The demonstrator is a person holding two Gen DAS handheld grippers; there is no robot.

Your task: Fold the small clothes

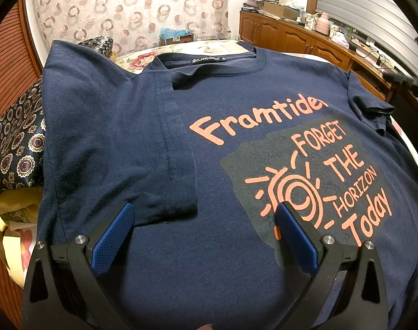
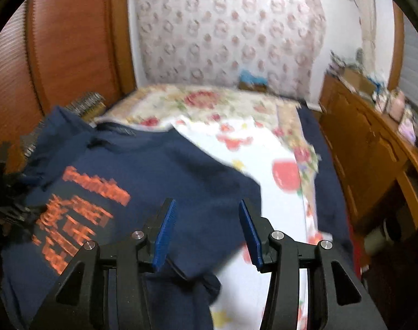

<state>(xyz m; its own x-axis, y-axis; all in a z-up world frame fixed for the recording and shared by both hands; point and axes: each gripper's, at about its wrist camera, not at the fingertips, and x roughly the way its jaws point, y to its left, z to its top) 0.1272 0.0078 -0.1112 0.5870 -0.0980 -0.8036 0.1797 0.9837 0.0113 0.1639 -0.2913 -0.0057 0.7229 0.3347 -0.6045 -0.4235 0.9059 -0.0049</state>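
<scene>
Lying on a floral bed (image 2: 263, 148), a navy T-shirt (image 1: 209, 143) with one sleeve (image 1: 121, 137) folded could rumple if both open, empty grippers, left (image 1: 203, 220) and right (image 2: 206, 217), drag it.

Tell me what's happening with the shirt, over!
Left hand-held gripper open, over shirt. Right hand-held gripper open, empty. Navy T-shirt flat, left sleeve folded in. Nothing in the way.

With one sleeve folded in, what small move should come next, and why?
Probably take the right gripper, open and empty, to the right sleeve and fold it in: on the navy T-shirt only the left sleeve lies folded over.
</scene>
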